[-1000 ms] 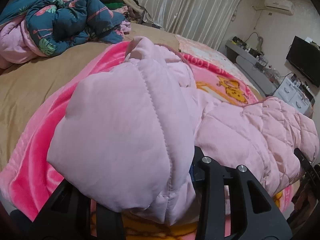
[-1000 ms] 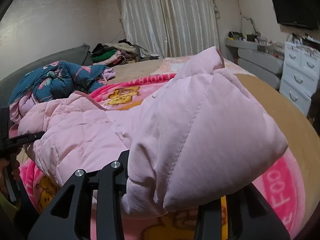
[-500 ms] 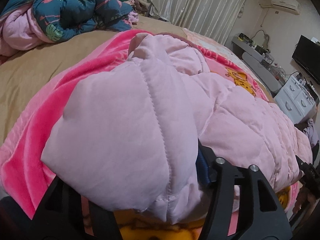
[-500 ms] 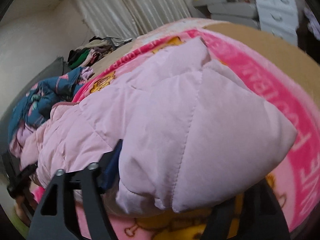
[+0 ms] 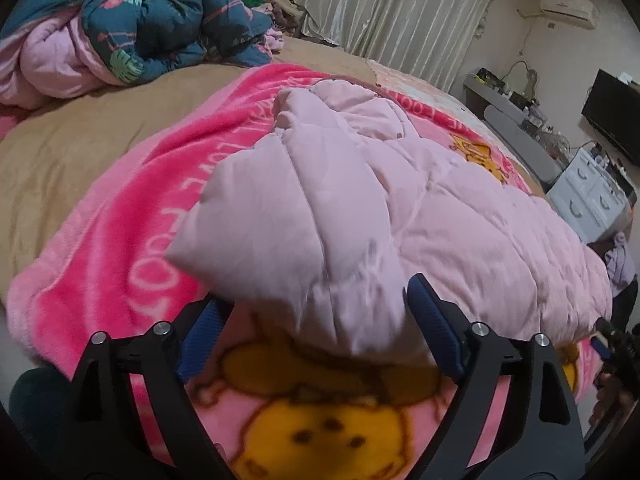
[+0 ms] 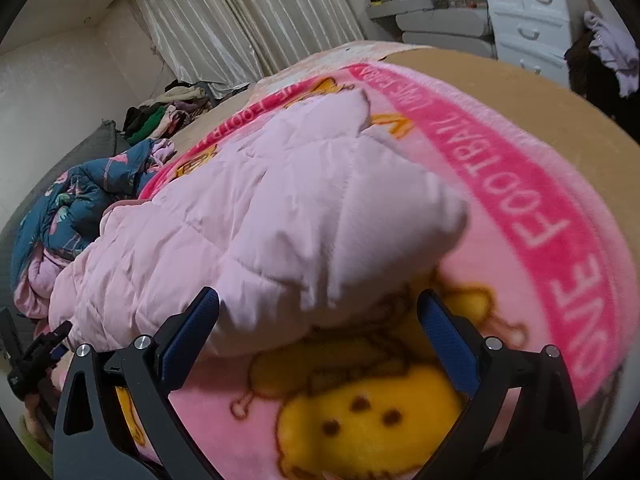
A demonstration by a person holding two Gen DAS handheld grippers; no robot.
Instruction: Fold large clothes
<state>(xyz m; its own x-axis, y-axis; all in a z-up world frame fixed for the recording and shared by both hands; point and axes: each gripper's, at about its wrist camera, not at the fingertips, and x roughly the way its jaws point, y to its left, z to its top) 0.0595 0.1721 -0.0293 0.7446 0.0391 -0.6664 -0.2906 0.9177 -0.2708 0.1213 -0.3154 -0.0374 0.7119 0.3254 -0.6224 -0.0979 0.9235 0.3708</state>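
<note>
A light pink quilted jacket (image 5: 400, 200) lies on a pink cartoon blanket (image 5: 132, 216) on the bed. It also shows in the right wrist view (image 6: 280, 216). My left gripper (image 5: 316, 316) is open, its blue pads either side of the jacket's near corner, which rests on the blanket. My right gripper (image 6: 320, 312) is open too, with the jacket's other near corner just ahead of the jaws. Neither gripper holds fabric.
A dark blue floral quilt (image 5: 160, 28) over pink bedding lies at the back left of the tan bed sheet (image 5: 60, 152). A pile of clothes (image 6: 168, 112) sits by the curtains. White drawers (image 6: 524, 12) and a TV (image 5: 616, 116) stand at the right.
Both grippers have opened and let go of the jacket corners, which have dropped onto the blanket. Both have drawn back a little from the jacket.
</note>
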